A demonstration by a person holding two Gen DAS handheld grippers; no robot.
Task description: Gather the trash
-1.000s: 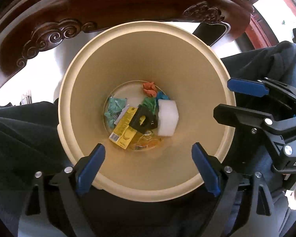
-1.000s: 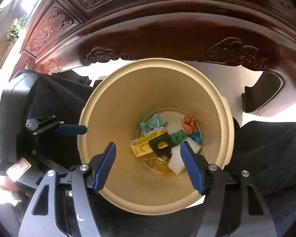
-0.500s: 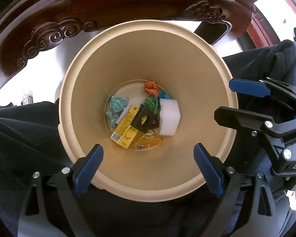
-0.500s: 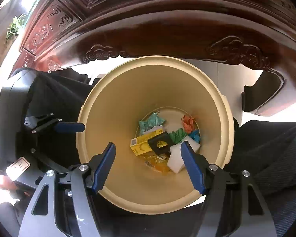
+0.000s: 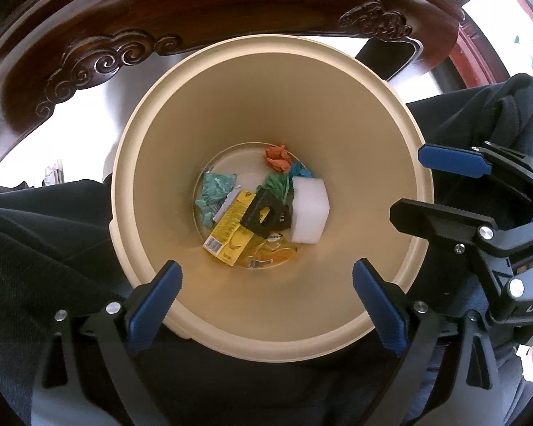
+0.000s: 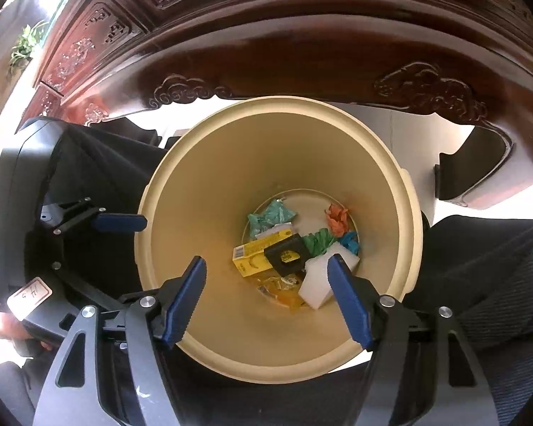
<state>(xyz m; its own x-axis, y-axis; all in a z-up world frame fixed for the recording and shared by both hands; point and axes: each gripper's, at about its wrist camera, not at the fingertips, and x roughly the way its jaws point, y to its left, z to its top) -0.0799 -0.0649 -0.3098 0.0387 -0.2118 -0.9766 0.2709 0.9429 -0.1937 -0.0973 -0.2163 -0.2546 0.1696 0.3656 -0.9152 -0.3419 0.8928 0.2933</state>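
A beige round bin [image 5: 152, 177] stands on the floor, seen from straight above in both wrist views. At its bottom lie a white foam block [image 5: 309, 209], a yellow box [image 5: 231, 227], a black piece [image 5: 264, 213], orange crumpled paper [image 5: 277, 158], green wrappers [image 5: 213, 191] and an orange wrapper [image 5: 270, 254]. My left gripper [image 5: 266, 266] hangs over the bin's near rim; its jaws are opening, with nothing between them. My right gripper [image 6: 266, 260] also points down into the bin [image 6: 195, 195], open and holding nothing. It shows at the bin's right side [image 5: 408, 181] in the left wrist view.
A dark carved wooden table apron [image 5: 195, 10] arches over the far side of the bin. A person's dark trouser legs [image 5: 35, 241] flank the bin left and right. Bright floor [image 5: 81, 113] shows beyond the rim.
The left gripper's fingers have spread a little wider apart. Both hands and the trash in the bin stay where they were.
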